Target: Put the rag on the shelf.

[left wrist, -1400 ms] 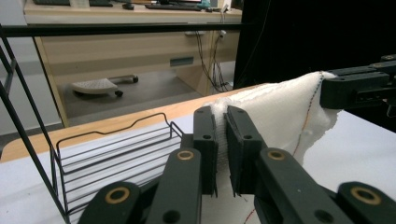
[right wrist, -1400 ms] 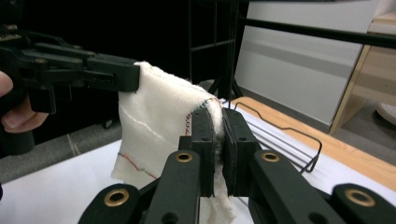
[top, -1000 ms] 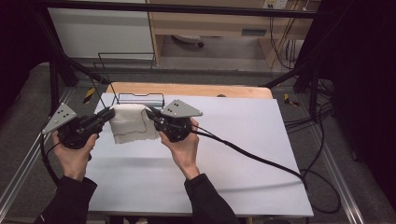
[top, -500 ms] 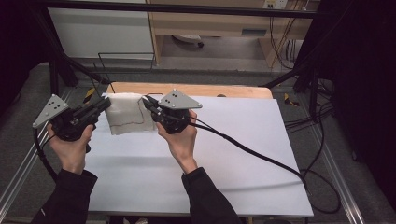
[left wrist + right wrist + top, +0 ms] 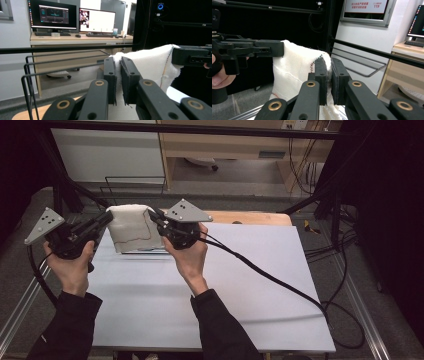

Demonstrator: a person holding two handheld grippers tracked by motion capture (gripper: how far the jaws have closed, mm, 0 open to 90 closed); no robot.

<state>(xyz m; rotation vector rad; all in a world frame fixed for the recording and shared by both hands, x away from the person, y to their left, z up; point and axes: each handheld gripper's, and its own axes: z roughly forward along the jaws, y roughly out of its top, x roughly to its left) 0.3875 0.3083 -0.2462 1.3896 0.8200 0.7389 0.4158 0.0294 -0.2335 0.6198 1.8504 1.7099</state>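
Person stands at a white bench [image 5: 200,305], dark sleeves coming in from its near edge, a two-jaw gripper in each hand.

Far left: left hand [image 5: 75,270] holds the left gripper [image 5: 102,220], raised above the bench's left edge, grey three-cornered plate on top, jaws aimed right toward the cloth. Jaws are closed nearly all the way, clamped on the cloth's upper left corner; in the left gripper view the white fabric sits squeezed in the thin gap, w/ the pads [image 5: 110,72] pressing it from both sides.

Next, centre-left: a white cloth [image 5: 131,227], w/ a thin dark stitched line near its edge, hangs stretched between the two grippers, lifted above the bench's far left corner. Its lower edge hangs close over the bench top; cannot tell if it touches. Behind it, a black wire rack [image 5: 135,182] stands past the bench's far edge.

Right of the cloth: right gripper [image 5: 155,217] in the right hand [image 5: 190,255], also plate-topped, jaws aimed left. Jaws closed almost fully, pinching the cloth's upper right corner; the right gripper view shows fabric caught between the pads [image 5: 321,72], rest draping down and left toward the other gripper.

Further right: black cable [image 5: 270,277] trails from the right gripper across the bench to its right edge.
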